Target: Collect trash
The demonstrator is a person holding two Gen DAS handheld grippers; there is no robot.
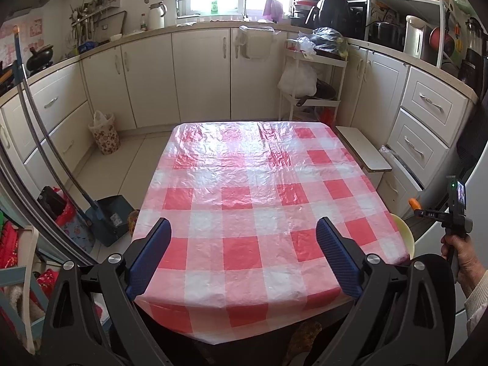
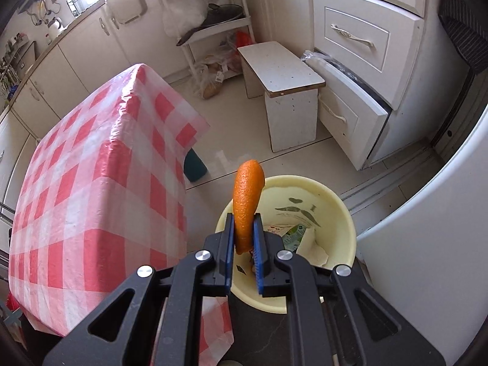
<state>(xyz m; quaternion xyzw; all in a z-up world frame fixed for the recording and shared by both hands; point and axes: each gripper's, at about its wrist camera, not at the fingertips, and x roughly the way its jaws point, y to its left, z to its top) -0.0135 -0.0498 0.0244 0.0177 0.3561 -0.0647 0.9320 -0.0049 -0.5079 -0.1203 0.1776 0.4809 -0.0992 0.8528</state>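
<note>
- Kitchen cabinets are ringing a table (image 1: 244, 183) draped in red-and-white checked plastic, its top lying bare in the left wrist view.
- Right gripper (image 2: 244, 238) is clamping a curl of orange peel (image 2: 247, 201) between its blue pads — the peel is sticking up past the fingertips.
- Directly below and beyond it a pale yellow bin (image 2: 335, 201) is sitting on the floor just right of the table, paper scraps already lying inside.
- Step in hand, as I judge it: carrying the peel over the bin for dropping.
- Next move is calling for parting the jaws while the peel is hanging over the bin's mouth, not its near rim.
- Left gripper (image 1: 244, 253) is hovering over the table's near edge — fingers wide apart, nothing between them.
</note>
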